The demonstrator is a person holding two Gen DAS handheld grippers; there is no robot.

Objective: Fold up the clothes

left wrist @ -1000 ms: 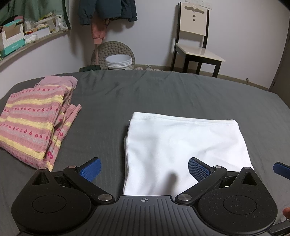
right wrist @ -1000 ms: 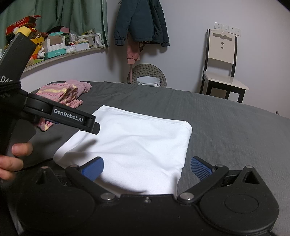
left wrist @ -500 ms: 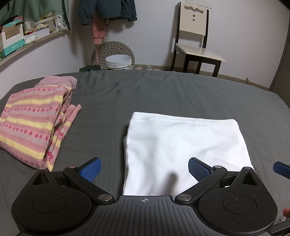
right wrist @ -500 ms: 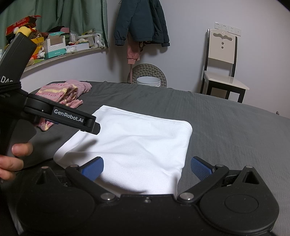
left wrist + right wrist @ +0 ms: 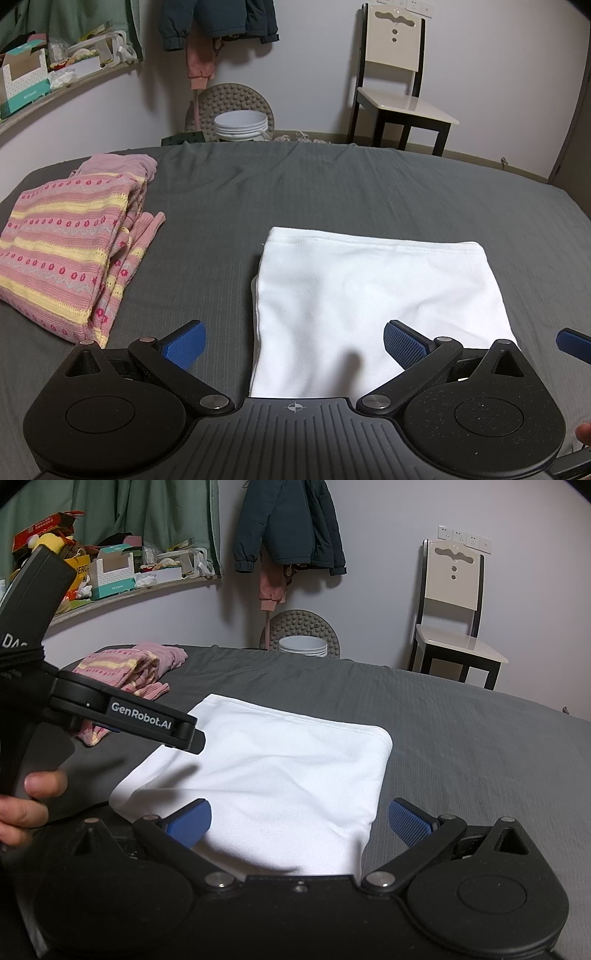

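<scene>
white garment [image 5: 380, 291] — soft matt cloth | pink sweater [image 5: 62, 251] — ribbed knit

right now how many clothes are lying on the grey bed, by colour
white folded cloth garment: 1
pink and yellow striped knitted garment: 1
plain pink cloth garment, partly under the striped one: 1
total: 3

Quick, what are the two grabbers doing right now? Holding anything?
Left gripper: open, holding nothing, over the white garment.
Right gripper: open, holding nothing, over the same garment.
</scene>
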